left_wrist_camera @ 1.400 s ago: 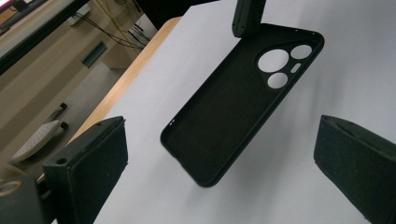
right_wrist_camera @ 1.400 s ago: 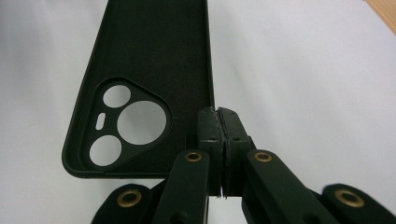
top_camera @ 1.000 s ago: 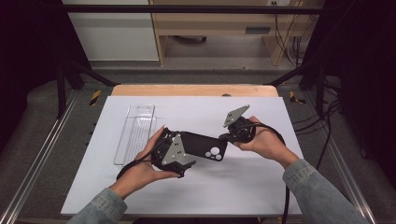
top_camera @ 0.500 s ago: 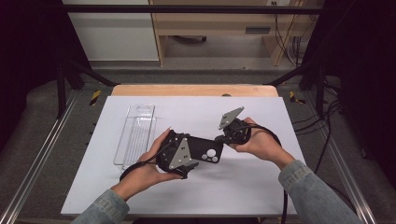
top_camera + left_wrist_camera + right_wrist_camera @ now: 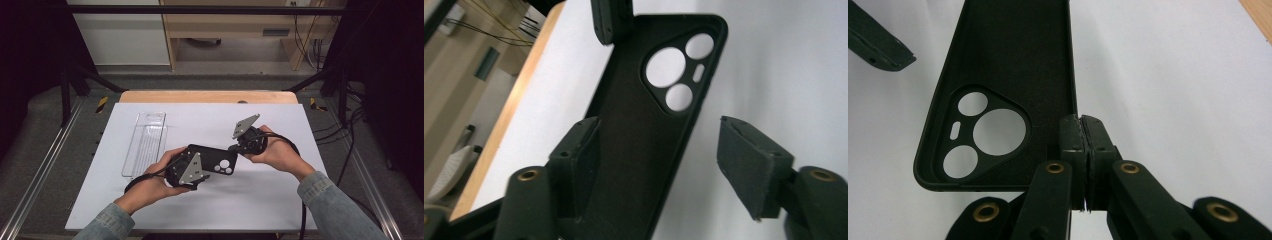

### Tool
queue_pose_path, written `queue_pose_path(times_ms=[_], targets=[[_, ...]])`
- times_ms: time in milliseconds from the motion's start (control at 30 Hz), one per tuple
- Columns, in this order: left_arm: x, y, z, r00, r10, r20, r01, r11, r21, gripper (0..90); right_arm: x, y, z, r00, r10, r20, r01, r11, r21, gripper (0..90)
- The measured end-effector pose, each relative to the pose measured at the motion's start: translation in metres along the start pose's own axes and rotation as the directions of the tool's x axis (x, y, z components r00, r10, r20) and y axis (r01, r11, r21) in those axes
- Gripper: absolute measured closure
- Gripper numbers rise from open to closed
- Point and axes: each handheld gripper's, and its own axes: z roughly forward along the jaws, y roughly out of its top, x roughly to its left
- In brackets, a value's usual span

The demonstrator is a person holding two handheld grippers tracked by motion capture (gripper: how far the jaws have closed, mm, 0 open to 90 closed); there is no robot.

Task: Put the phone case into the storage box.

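The black phone case (image 5: 212, 161) is held above the white table (image 5: 260, 200), near its middle, between the two hands. Its long axis runs across the high view, from the left gripper (image 5: 186, 170) toward the right gripper (image 5: 246, 143), with the end that has the camera openings pointing to the right gripper.

In the right gripper view, the right gripper (image 5: 1081, 131) has its jaws fully together, and they pinch the thin side wall of the phone case (image 5: 1013, 75) at the corner next to the camera cutout (image 5: 980, 135). So this hand carries the case at that end.

In the left gripper view, the left gripper (image 5: 659, 150) stands at about half of its opening, and its jaws have just been closing. The phone case (image 5: 644, 140) lies between them, with its long axis going away from the camera along the jaws. One pad (image 5: 579, 150) is at the inner side of the case, touching it or just beside it; I cannot tell which, because the view is close and dark. The other pad (image 5: 751, 160) is clearly apart from the outer edge, with white table visible in the gap.

The coming move seems to depend on this gap: the free pad must travel sideways, across the short axis of the case, until both pads press it. The left hand is nearer to the plain end, and the clear plastic tray (image 5: 146, 142) lies apart on the table beyond it
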Motion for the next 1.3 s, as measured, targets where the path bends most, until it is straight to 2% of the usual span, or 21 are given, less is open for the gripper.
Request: queue_pose_path(times_ms=[167,600,733,767,867,1300], targets=[[-0.0005,-0.0036,0.0020,0.9996,0.012,0.026,-0.012,0.9997,0.021,48.6,-0.0010,-0.0009,-0.0011,1.0000,0.003,-0.002,-0.003,1.000,-0.006,89.5],[-0.0007,-0.0044,0.0052,0.9974,0.051,0.051,-0.053,0.9977,0.044,66.4,-0.0005,0.0002,-0.0029,1.0000,-0.004,-0.001,0.004,1.000,-0.003,89.5],[-0.0015,-0.0039,0.0056,0.9967,0.061,0.053,-0.064,0.9968,0.048,67.9,-0.0001,0.0011,-0.0038,1.0000,-0.002,-0.002,0.002,1.000,-0.003,89.5],[-0.0004,-0.0033,0.0048,0.9949,0.084,0.055,-0.087,0.9942,0.062,68.3,-0.0003,0.0014,-0.0039,1.0000,-0.004,-0.001,0.004,1.000,-0.006,89.5],[-0.0007,-0.0021,0.0045,0.9930,0.102,0.060,-0.106,0.9919,0.071,70.0,-0.0003,0.0022,-0.0048,1.0000,-0.004,-0.002,0.004,1.000,-0.008,89.5],[-0.0004,-0.0015,0.0045,0.9894,0.133,0.057,-0.138,0.9870,0.083,73.4,0.0005,0.0040,-0.0059,0.9999,-0.011,-0.008,0.011,1.000,-0.015,89.5]])
